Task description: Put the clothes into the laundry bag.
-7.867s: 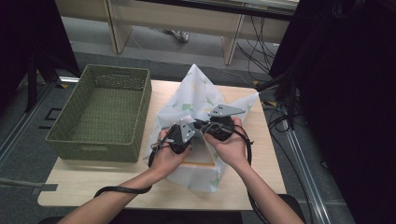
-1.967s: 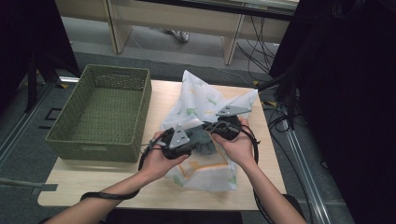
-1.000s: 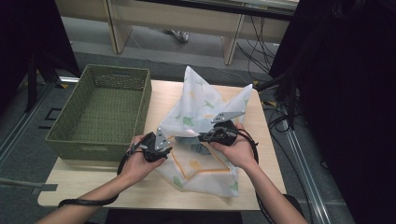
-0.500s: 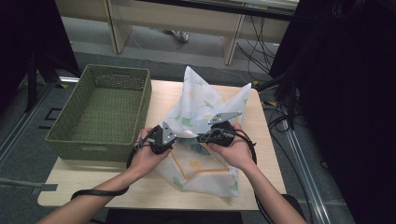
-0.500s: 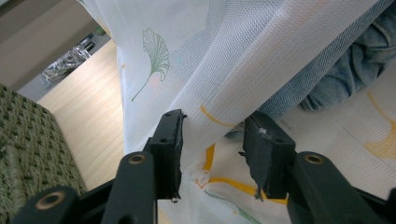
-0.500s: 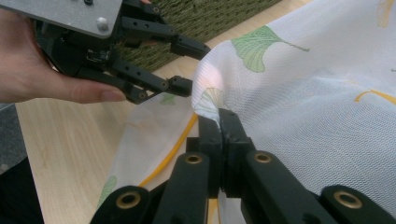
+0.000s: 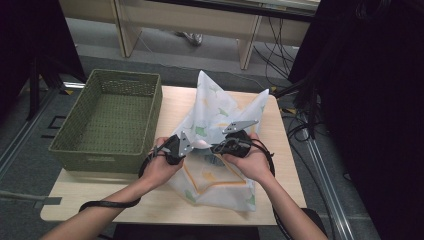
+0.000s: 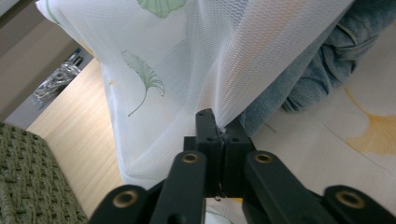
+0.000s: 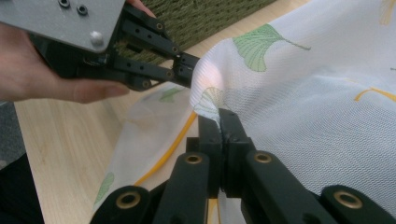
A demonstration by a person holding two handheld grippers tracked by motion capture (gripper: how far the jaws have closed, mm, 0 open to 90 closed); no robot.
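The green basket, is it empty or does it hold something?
Empty: the green basket shows only its bare woven floor in the high view.

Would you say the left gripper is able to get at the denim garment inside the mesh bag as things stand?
Probably not yet: the left gripper is shut on the mesh bag, and the denim garment lies beyond that mesh. It would have to let go first.

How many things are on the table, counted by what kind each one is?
Baskets: 1, the green basket
Mesh bags: 1, the white mesh bag with leaf prints
Blue clothes: 1, the denim piece inside the bag
Grippers: 2, the left gripper and the right gripper
Total: 5
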